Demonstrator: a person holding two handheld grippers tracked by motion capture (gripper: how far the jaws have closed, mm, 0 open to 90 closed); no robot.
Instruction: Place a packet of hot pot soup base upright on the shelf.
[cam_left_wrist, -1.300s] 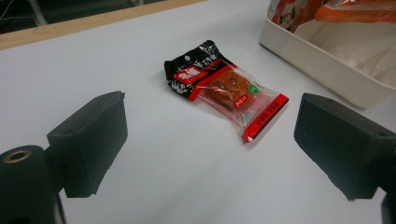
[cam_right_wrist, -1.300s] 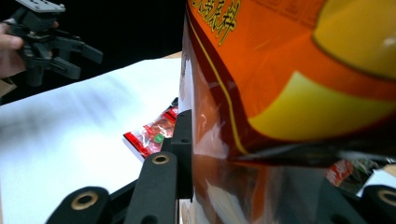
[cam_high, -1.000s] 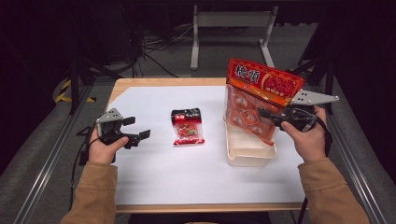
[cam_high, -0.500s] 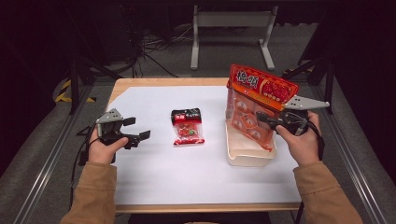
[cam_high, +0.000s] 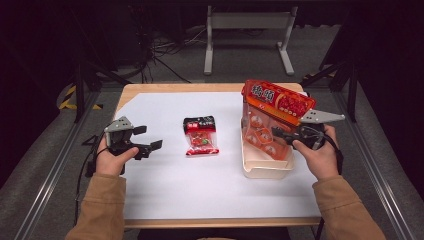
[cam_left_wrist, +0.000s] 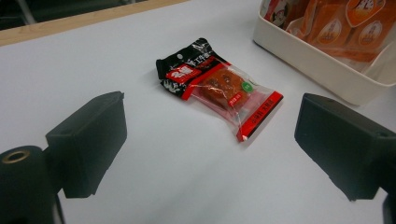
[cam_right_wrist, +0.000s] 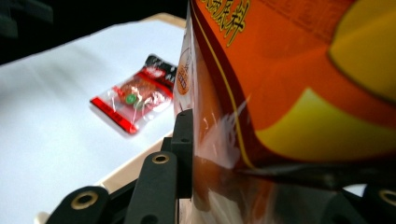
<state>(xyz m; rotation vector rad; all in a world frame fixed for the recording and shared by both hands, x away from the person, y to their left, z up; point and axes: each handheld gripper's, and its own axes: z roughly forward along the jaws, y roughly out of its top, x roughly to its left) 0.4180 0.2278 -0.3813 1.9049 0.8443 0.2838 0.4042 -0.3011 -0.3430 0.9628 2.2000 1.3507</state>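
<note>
A: Where's the big orange bag (cam_high: 274, 117)?

B: Clamped in your right gripper (cam_high: 278, 134), jaws part-closed on its lower side. It stands near upright, long axis running 12 to 6, its bottom end down in the white tub (cam_high: 265, 169).

A: And the left gripper (cam_high: 146, 138)?

B: Wide open, holding nothing; the small red packet (cam_high: 200, 135) lies at its 3 o'clock

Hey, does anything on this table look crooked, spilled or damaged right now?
Nothing is spilled or torn. The big orange bag stands tilted, its lower end in the cream bin, because the right gripper is clamped on it. The small red packet lies flat on the white sheet, slightly askew.
</note>
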